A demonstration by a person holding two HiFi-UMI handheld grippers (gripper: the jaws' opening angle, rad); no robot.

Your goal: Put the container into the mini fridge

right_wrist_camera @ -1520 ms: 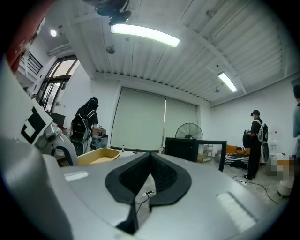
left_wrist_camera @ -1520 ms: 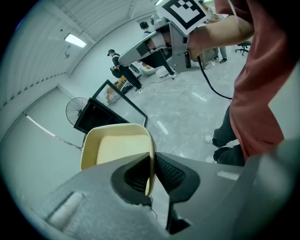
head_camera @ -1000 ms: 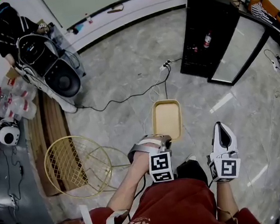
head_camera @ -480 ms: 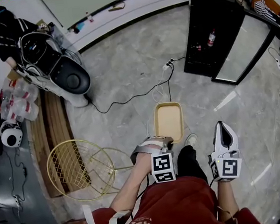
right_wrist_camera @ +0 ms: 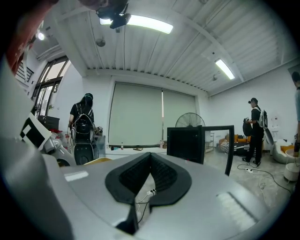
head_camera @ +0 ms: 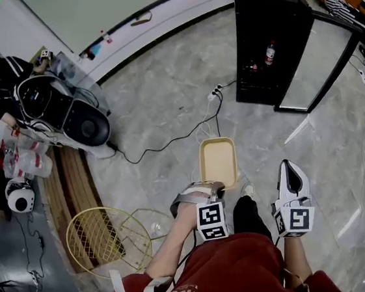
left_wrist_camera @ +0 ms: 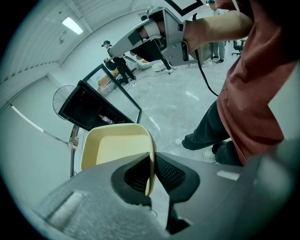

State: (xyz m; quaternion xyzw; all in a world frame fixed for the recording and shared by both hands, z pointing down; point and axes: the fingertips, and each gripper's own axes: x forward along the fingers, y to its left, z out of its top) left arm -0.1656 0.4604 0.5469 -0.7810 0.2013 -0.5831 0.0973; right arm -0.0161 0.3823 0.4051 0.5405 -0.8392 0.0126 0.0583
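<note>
Near rim of container lost between the jaws of left gripper; underside out of sight. In right gripper view, only a yellow sliver of it, the rest behind the gripper's body. Bottle in mini fridge: label too small to read.

Smooth matt plastic on the container. Glossy stone tile on the floor. Glass door on the black mini fridge; metal wire stool.
</note>
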